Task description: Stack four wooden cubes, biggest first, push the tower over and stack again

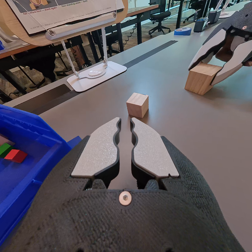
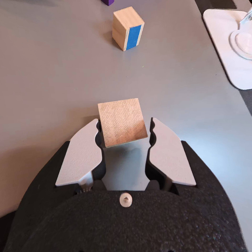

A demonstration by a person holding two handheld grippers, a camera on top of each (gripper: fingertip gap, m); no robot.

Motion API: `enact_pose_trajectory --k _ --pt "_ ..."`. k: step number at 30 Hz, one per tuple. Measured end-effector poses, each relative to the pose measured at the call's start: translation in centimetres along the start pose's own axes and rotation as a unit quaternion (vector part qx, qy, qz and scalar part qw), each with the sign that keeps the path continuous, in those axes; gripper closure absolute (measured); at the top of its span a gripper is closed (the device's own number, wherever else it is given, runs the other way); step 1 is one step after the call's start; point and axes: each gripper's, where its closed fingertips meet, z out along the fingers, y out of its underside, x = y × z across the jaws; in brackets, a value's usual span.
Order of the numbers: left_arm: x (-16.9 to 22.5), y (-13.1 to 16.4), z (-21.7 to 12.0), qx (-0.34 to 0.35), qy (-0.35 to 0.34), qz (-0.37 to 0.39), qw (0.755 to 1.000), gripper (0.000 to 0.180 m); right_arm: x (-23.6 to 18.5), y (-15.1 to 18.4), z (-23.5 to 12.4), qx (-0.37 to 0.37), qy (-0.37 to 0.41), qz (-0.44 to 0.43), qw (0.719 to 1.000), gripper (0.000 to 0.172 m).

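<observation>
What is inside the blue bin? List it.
The blue bin holds a green block and a red block. The left gripper and the bin wall cover the rest.

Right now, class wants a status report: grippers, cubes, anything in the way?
Left gripper nearly closed, empty. Right gripper open astride big cube, right-hand gap visible. Small cube loose ahead. No stack yet.

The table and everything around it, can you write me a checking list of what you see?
Surface: grey table, flat, dark strip across it.
Job's things: big wooden cube between the right tongs; smaller cube standing alone, blue tape on one side; no tower.
Clutter: blue bin holding green and red blocks; white stand with paper sheet; blue tape roll; purple block.
Grippers: left tongs nearly closed, empty; right tongs open, gap at one side.
Cables: coiled cord under far desks.
Surroundings: office chairs, desks.
</observation>
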Motion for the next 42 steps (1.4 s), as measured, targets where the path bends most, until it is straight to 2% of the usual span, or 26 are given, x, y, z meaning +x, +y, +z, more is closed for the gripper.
enact_pose_trajectory --k 6,11,16,21,23,26,30,32,35,39,42 --pt "0.3 0.2 0.1 -0.004 0.005 0.003 1.0 0.168 0.2 -0.5 -1.5 0.009 0.015 -0.002 1.0 0.103" --pt "0.5 0.5 0.3 -0.011 0.008 0.005 1.0 0.168 0.1 -0.1 -0.9 0.003 0.009 -0.004 1.0 0.113" --pt "0.6 0.6 0.5 -0.013 0.013 0.001 1.0 0.168 1.0 -1.0 0.1 0.032 0.007 -0.016 0.999 0.113" --pt "1.0 1.6 1.2 -0.034 0.022 0.001 0.999 0.167 1.6 -1.6 1.0 0.029 -0.008 -0.026 0.999 0.113" --pt "1.3 1.6 1.4 -0.036 0.028 -0.001 0.999 0.166 1.7 -1.8 0.9 0.032 -0.004 -0.02 0.999 0.108" --pt "1.9 1.6 2.4 -0.051 0.048 0.001 0.998 0.157 1.7 -3.1 -0.9 0.068 0.005 0.007 0.998 0.102" --pt "2.7 1.4 4.9 -0.103 0.082 0.017 0.991 0.133 1.4 -4.8 -5.1 0.146 0.045 0.038 0.988 0.108" --pt "2.9 1.5 6.4 -0.125 0.094 0.038 0.987 0.13 1.1 -5.1 -6.7 0.179 0.061 0.048 0.981 0.112" --pt "3.1 2.0 8.6 -0.166 0.116 0.043 0.978 0.126 0.7 -4.3 -8.1 0.216 0.065 0.073 0.971 0.116" --pt "3.0 2.0 10.7 -0.186 0.12 0.056 0.974 0.125 1.4 -1.8 -8.7 0.214 0.069 0.114 0.968 0.117" --pt "2.8 2.1 11.8 -0.198 0.117 0.073 0.97 0.125 1.6 -1.3 -8.7 0.215 0.067 0.126 0.966 0.117"
